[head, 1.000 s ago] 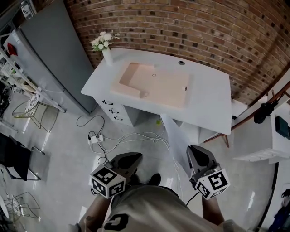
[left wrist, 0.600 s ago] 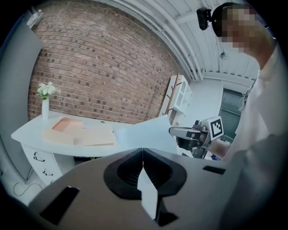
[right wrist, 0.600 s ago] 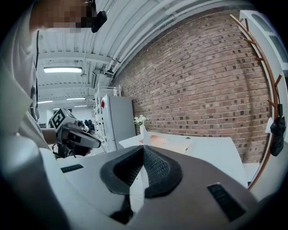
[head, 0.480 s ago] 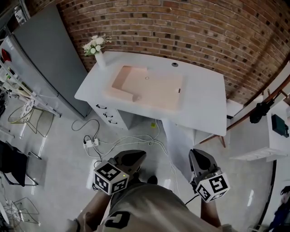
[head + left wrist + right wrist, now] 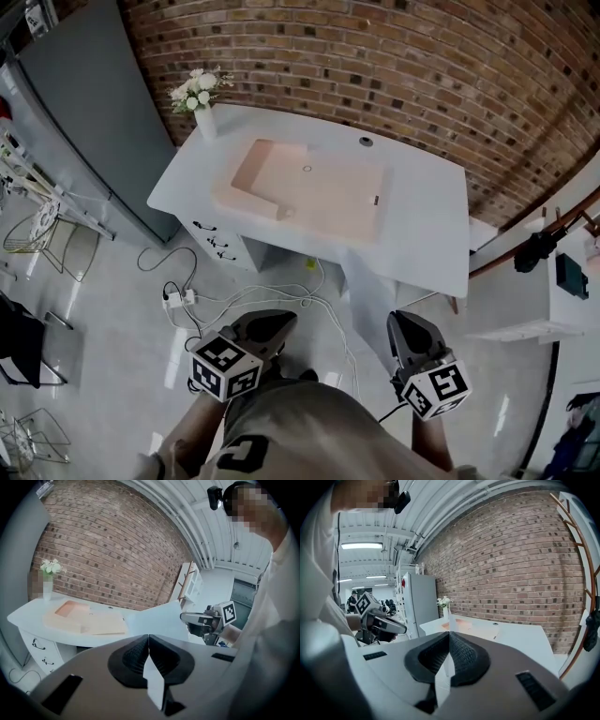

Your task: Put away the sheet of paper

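Observation:
The sheet of paper (image 5: 154,620) is pale and thin and is held in the air in front of me, short of the white desk (image 5: 422,225). My left gripper (image 5: 267,323) is shut on its near edge, and a white sliver of paper sticks out behind the jaws in the left gripper view. My right gripper (image 5: 405,323) is shut on the sheet too. In the right gripper view the paper (image 5: 444,677) shows edge-on between the jaws. A pinkish flat folder or mat (image 5: 319,183) lies on the desk top.
A vase of white flowers (image 5: 199,98) stands on the desk's far left corner. Drawers (image 5: 220,248) sit under the desk's left side. Cables and a power strip (image 5: 178,300) lie on the floor. A grey cabinet (image 5: 84,112) stands at the left, against the brick wall (image 5: 394,66).
Both grippers keep their hold on the sheet and stay low in the head view. The desk has drifted slightly left and looks a little larger.

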